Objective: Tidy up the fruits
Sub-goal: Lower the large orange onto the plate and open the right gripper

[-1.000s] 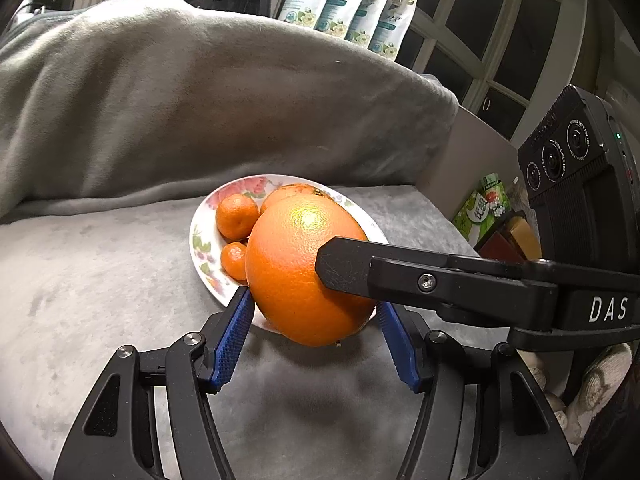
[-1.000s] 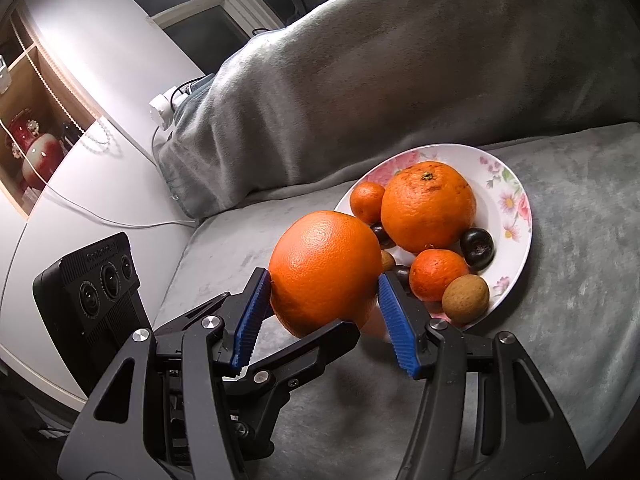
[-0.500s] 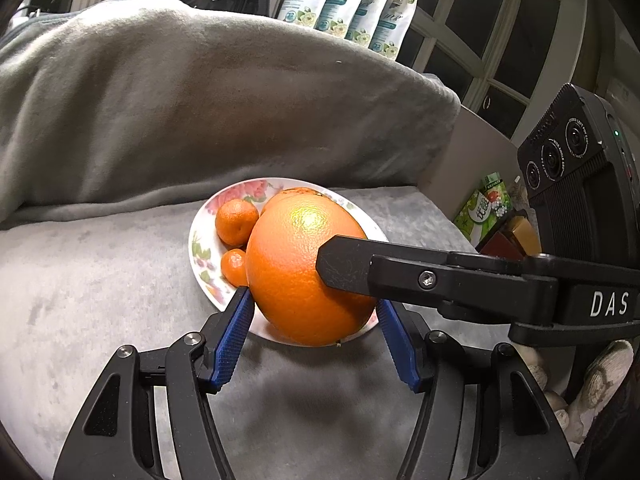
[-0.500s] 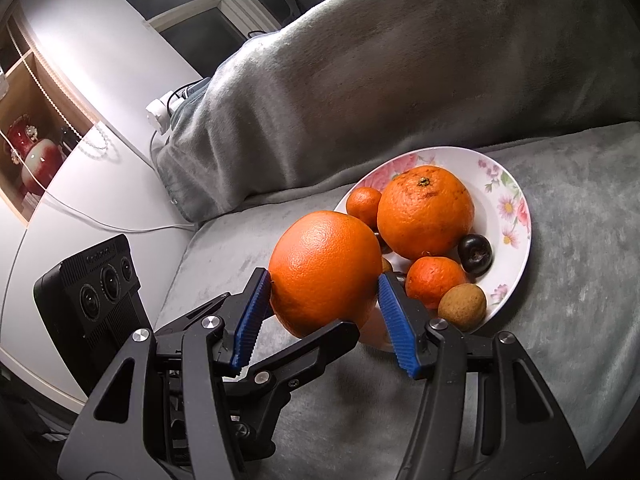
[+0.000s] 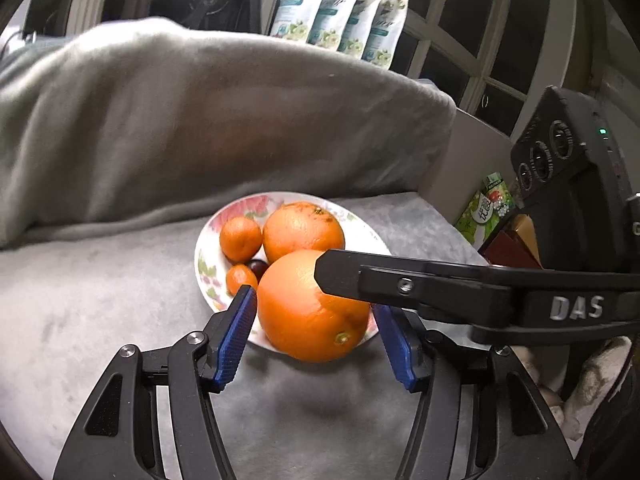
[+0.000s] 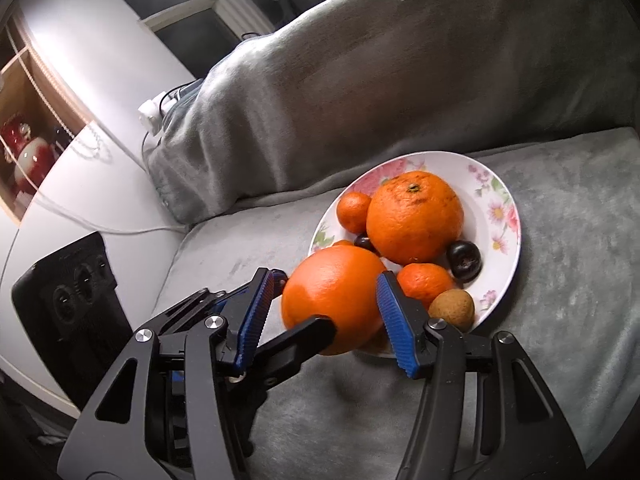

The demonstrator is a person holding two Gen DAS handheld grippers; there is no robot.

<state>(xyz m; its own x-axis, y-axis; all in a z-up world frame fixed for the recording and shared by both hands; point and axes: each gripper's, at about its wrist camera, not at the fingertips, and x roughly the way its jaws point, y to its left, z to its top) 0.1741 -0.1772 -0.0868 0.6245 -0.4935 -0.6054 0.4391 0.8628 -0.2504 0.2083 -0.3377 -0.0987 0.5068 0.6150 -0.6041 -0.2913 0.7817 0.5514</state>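
A large orange rests low against the near rim of a flowered plate. It lies between the blue pads of both grippers. My left gripper is closing around it: its left pad meets the peel and its right pad stands a little off. My right gripper has its right pad against the orange, with a gap at its left pad. Each gripper's finger crosses the other's view. The plate also holds a second big orange, mandarins, dark plums and a brown fruit.
A heaped grey blanket rises behind the plate on the grey cushion. Snack pouches stand by the window. A box with a green carton sits to the right. A white shelf with a cable runs along the left.
The large orange has sunk and rolled forward from between the jaws down to the plate's near rim, its navel now showing. More of the plate's fruit shows in the left view.
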